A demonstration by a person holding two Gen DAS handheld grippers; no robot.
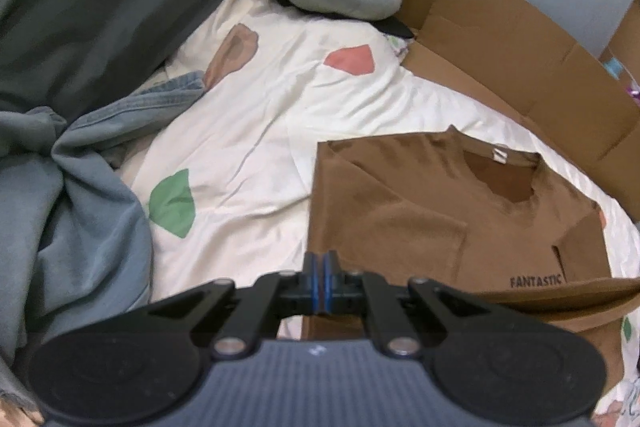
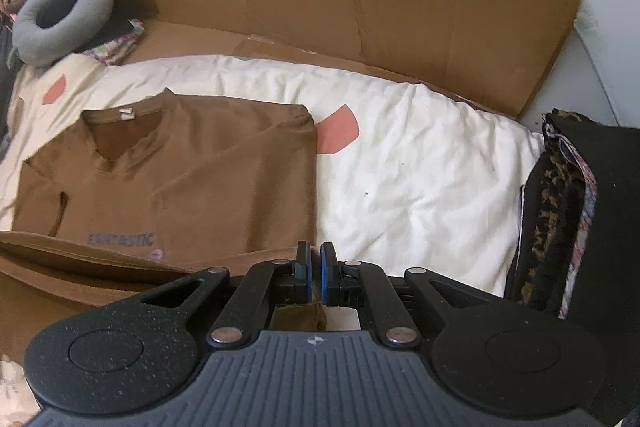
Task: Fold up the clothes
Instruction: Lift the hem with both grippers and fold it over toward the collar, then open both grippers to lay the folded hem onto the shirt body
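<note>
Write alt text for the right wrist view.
The right gripper pinches the lifted bottom hem of a brown T-shirt printed FANTASTIC, sleeves already folded in, on a cream bedspread. Flattened cardboard stands behind; a grey neck pillow lies far left.

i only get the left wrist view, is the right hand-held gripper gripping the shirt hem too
Observer: yes, the right hand-held gripper is shut on the brown t-shirt hem; fabric shows between its pads.
Operator: anything on the bed right of the shirt
Observer: a dark leopard-print bundle at the bed's right edge, apart from the shirt.
Operator: and in between
Observer: only the white bedding, with a pink patch beside the shirt's shoulder.
</note>
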